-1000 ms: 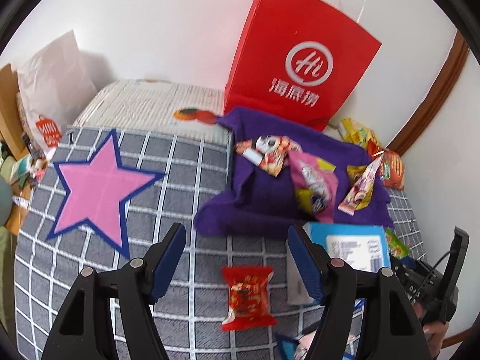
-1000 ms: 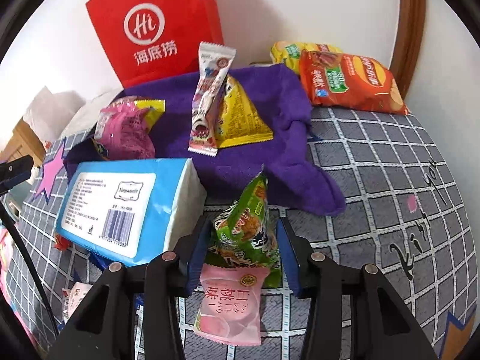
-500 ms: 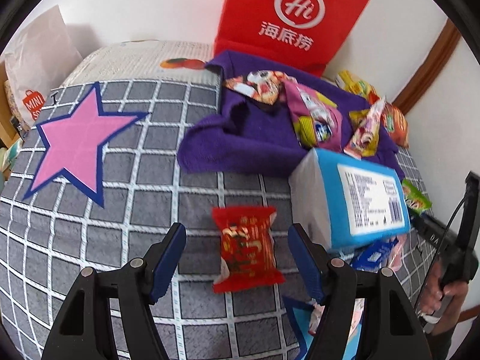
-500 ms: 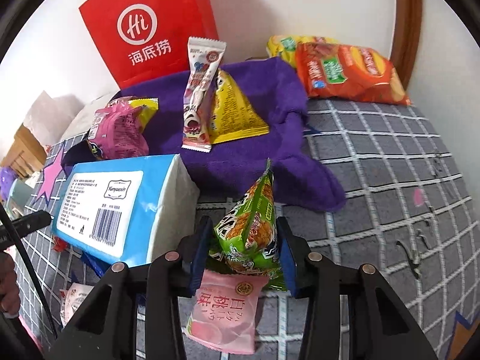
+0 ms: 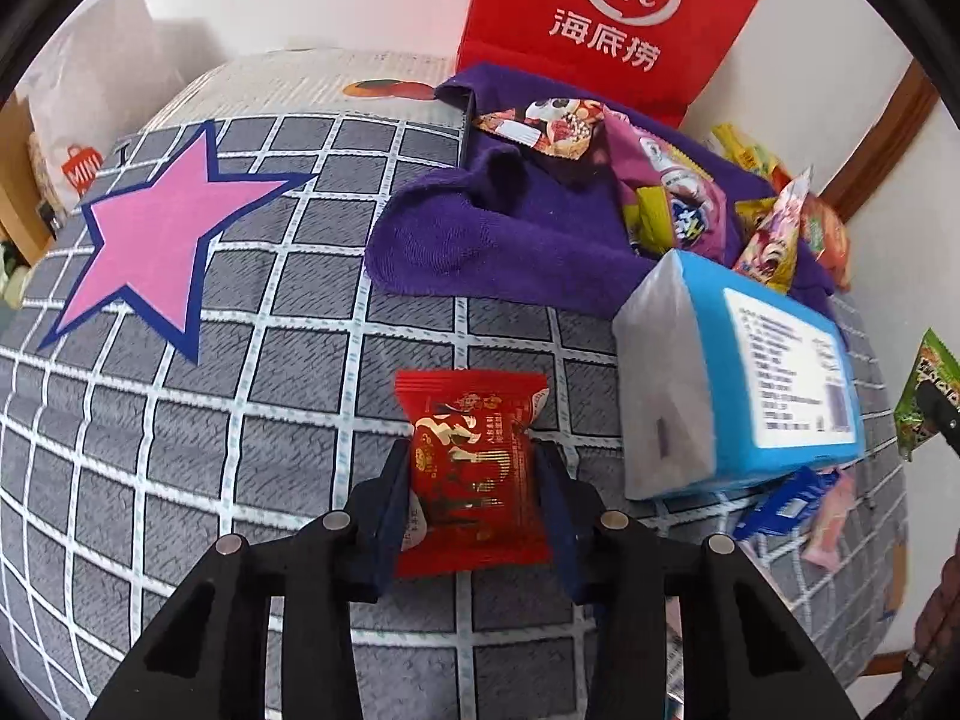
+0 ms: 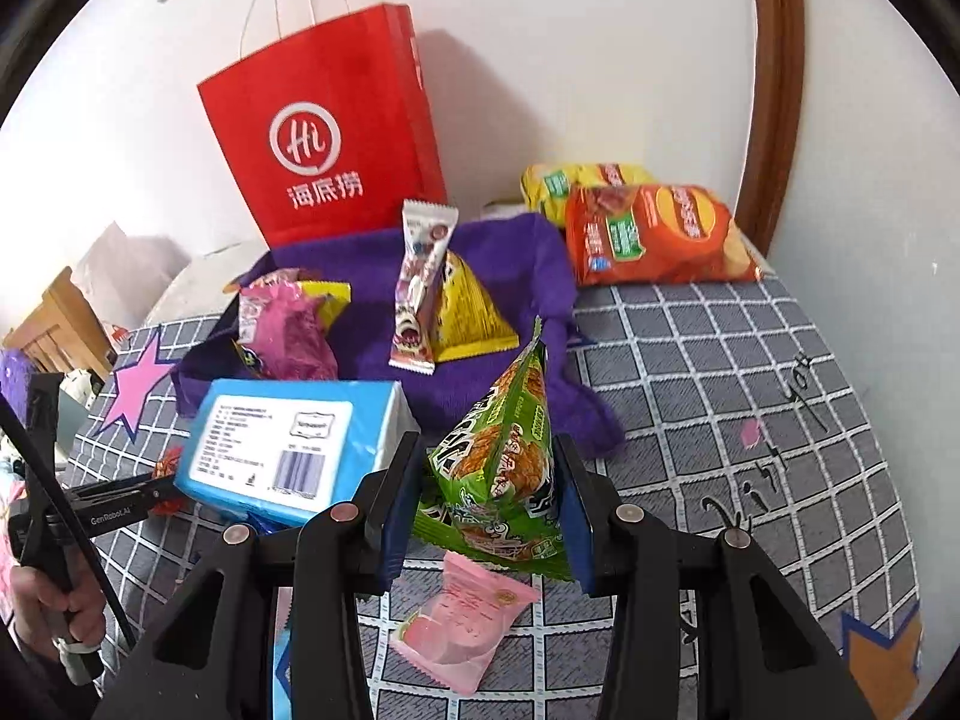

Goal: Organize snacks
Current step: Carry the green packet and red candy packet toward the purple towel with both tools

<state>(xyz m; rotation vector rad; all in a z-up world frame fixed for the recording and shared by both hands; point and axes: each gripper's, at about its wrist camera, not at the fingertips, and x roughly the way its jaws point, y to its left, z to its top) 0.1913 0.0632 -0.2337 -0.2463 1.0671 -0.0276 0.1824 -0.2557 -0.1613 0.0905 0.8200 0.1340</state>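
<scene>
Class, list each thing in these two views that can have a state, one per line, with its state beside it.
Left tongs: closing around the red snack packet, which lies flat on the bedspread.
Right tongs: shut on the green snack packet, lifted off the bed.
Red paper bag: upright against the wall.
Blue tissue pack: lying flat.
Pink packet: lying flat.
Purple towel: rumpled, snacks on it.

Right gripper (image 6: 487, 489), pads pressed against a green snack packet (image 6: 503, 468) held clear of the checked cover (image 6: 720, 372). Directly beneath the jaws lies a pink packet (image 6: 465, 621); just left, a blue tissue pack (image 6: 288, 450). Beyond the tips, a purple cloth (image 6: 516, 264) bearing several snacks; behind it, a red paper bag (image 6: 327, 132). Far right beyond, an orange crisp bag (image 6: 657, 234).
</scene>
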